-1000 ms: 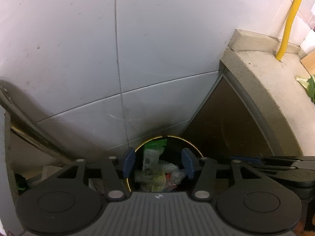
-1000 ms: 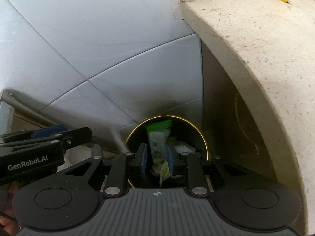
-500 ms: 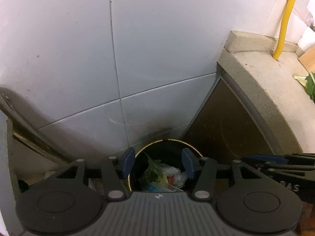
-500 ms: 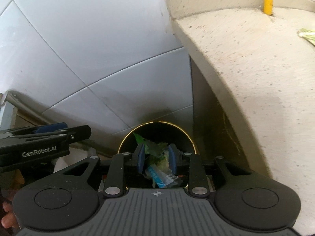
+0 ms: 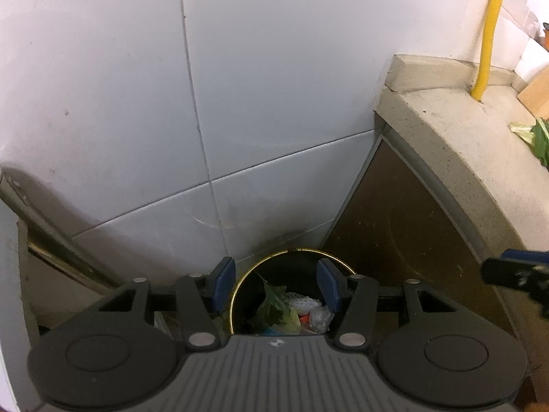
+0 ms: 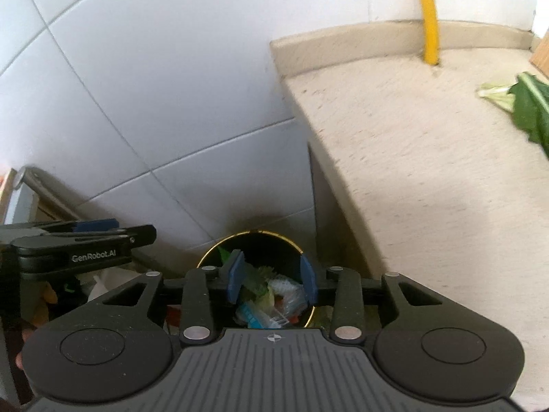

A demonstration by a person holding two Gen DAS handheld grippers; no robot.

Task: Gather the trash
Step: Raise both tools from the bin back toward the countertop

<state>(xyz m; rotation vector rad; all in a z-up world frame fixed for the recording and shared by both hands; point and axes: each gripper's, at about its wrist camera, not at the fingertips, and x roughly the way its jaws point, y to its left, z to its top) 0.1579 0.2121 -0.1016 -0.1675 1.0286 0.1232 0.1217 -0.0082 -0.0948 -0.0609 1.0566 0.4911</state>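
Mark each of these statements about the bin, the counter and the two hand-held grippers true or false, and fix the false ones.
1. The bin holds trash. True.
2. The right hand-held gripper grips a green packet. False: nothing is between its jaws, which are opening.
3. Green leaves lie on the counter. True.
4. The pipe is red. False: it is yellow.
5. The left hand-held gripper is open and empty. True.

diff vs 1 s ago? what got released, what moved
The right gripper let go of the green-topped packet it held over the bin; nothing is between its jaws, which are opening, and it has lifted, bringing the counter and leafy greens into view. The left gripper stayed open and empty over the bin.
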